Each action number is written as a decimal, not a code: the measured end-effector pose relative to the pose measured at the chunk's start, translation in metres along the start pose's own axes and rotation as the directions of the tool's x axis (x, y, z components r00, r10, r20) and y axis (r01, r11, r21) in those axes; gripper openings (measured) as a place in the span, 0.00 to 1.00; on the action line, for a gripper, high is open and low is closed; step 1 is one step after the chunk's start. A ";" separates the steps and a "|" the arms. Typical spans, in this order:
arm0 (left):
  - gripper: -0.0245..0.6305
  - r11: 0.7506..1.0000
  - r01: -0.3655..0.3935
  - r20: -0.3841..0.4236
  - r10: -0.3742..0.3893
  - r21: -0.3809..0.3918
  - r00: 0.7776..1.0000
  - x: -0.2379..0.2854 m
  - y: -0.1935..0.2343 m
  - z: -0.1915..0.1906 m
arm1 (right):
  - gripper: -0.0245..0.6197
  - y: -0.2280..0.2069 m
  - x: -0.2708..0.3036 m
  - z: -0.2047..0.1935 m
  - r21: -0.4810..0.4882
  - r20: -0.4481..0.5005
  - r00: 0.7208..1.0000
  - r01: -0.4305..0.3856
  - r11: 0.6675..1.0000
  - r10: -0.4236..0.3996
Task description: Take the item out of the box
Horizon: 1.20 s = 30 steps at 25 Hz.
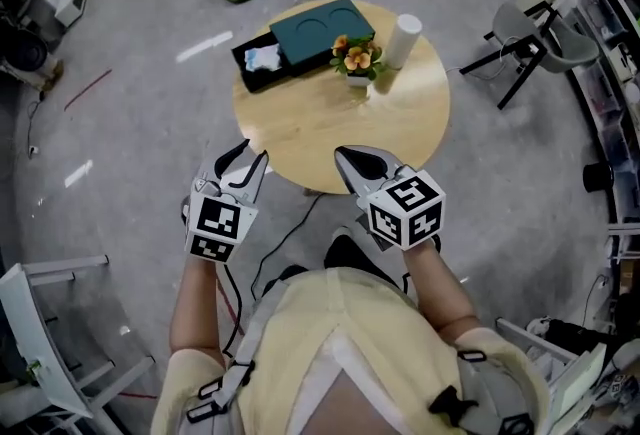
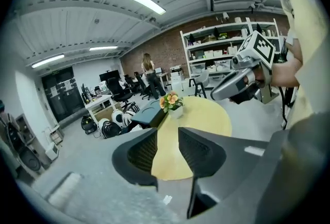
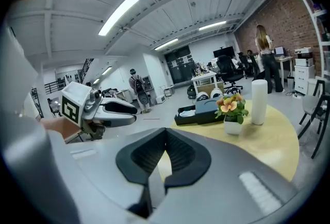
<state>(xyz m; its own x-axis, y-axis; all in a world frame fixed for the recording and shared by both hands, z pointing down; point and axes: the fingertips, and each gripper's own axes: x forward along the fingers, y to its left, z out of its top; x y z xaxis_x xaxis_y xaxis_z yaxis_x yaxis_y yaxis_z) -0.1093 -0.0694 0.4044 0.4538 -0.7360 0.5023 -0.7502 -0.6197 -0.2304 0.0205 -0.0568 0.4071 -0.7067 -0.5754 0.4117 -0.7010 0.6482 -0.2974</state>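
Left tongs [image 1: 246, 156] gape empty; right tongs [image 1: 346, 159] are pinched closed. Beyond, a round wooden table [image 1: 330, 138] bears a black rectangular box [image 1: 265, 81]

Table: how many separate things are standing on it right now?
3. The black box with its teal lid at the far edge, left; the flower pot beside it; the white cylinder right of that. Smaller things may be hidden behind them.

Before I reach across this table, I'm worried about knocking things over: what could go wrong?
The flower pot stands close in front of the box; the right gripper could tip it reaching past. The upright white cylinder beside it may topple too. The box lies at the far edge of the table; a push might slide it off.
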 end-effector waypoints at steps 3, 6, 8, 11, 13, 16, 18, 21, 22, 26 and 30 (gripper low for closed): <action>0.27 0.991 0.008 -0.065 0.001 0.135 0.998 0.020 0.004 -0.003 | 0.05 -0.011 0.003 -0.004 0.000 -0.022 0.999 -0.035 0.999 0.035; 0.29 0.972 0.019 -0.101 0.005 0.236 0.995 0.038 0.013 0.000 | 0.05 -0.023 0.006 -0.007 -0.003 -0.041 0.998 -0.048 0.999 0.048; 0.30 0.963 0.042 -0.118 -0.010 0.267 0.993 0.048 0.018 0.000 | 0.05 -0.029 0.009 -0.010 0.006 -0.049 0.997 -0.051 0.999 0.052; 0.32 0.944 0.076 -0.151 -0.028 0.320 0.988 0.062 0.026 -0.005 | 0.05 -0.035 0.014 -0.014 0.027 -0.058 0.997 -0.055 0.998 0.056; 0.32 0.927 0.094 -0.166 -0.034 0.364 0.985 0.074 0.036 -0.008 | 0.05 -0.039 0.020 -0.016 0.034 -0.065 0.997 -0.050 0.998 0.052; 0.32 0.896 0.111 -0.176 -0.037 0.430 0.984 0.095 0.056 -0.012 | 0.05 -0.047 0.028 -0.018 0.029 -0.081 0.996 -0.023 0.999 0.026; 0.32 0.874 0.132 -0.197 -0.042 0.468 0.979 0.110 0.070 -0.017 | 0.05 -0.053 0.032 -0.017 0.028 -0.095 0.995 0.006 1.000 -0.004; 0.32 0.842 0.174 -0.229 -0.062 0.510 0.972 0.133 0.091 -0.021 | 0.05 -0.057 0.042 -0.014 0.044 -0.104 0.994 0.035 0.998 -0.030; 0.32 0.835 0.185 -0.232 -0.071 0.518 0.970 0.141 0.098 -0.022 | 0.05 -0.057 0.046 -0.014 0.046 -0.110 0.993 0.041 0.998 -0.036; 0.32 0.820 0.221 -0.236 -0.109 0.529 0.966 0.177 0.119 -0.026 | 0.05 -0.059 0.068 -0.016 0.052 -0.137 0.989 0.056 0.997 -0.048; 0.32 0.805 0.268 -0.276 -0.136 0.529 0.952 0.207 0.140 -0.033 | 0.05 -0.058 0.087 -0.020 0.064 -0.166 0.985 0.059 0.996 -0.048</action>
<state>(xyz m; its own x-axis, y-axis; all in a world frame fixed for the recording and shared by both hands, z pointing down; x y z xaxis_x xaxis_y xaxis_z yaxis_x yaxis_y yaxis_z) -0.1365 -0.2997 0.5039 0.4006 -0.5412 0.7394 -0.2280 -0.8404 -0.4916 0.0014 -0.1350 0.4773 -0.6467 -0.5150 0.5626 -0.7462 0.5798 -0.3271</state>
